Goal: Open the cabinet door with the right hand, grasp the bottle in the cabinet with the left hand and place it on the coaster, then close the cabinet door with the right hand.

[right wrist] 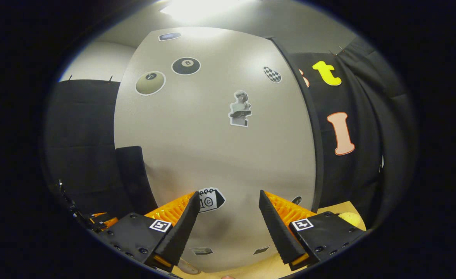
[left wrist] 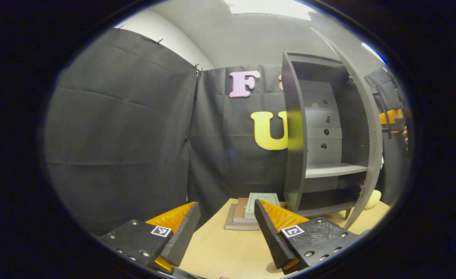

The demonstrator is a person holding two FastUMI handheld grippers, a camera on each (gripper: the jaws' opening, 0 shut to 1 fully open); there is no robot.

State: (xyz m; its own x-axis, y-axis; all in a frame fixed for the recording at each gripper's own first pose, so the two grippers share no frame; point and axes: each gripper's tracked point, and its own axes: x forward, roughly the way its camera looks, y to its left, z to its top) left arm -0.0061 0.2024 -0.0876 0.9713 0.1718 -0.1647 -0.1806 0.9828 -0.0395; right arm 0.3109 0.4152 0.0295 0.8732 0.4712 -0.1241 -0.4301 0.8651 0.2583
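The grey cabinet [left wrist: 295, 155] stands on the table at the right of the left gripper view, with its door [left wrist: 369, 128] swung wide. Its middle shelf [left wrist: 334, 169] looks bare. My left gripper [left wrist: 228, 232] hovers open over the table in front of the cabinet, nothing between its fingers. A small brown disc [left wrist: 271, 267], perhaps the coaster, peeks out under one finger. My right gripper [right wrist: 229, 228] is open, close to the door's sticker-covered outer face [right wrist: 212, 147]. Far off, it also appears behind the door as the right gripper [left wrist: 392, 117].
A stack of books [left wrist: 251, 211] lies on the wooden table [left wrist: 220, 248] left of the cabinet's foot. A pale yellow round object [left wrist: 373, 199] sits by the cabinet's right side, seen too as the yellow object [right wrist: 350, 219]. A dark block [right wrist: 131, 178] stands at the door's left edge.
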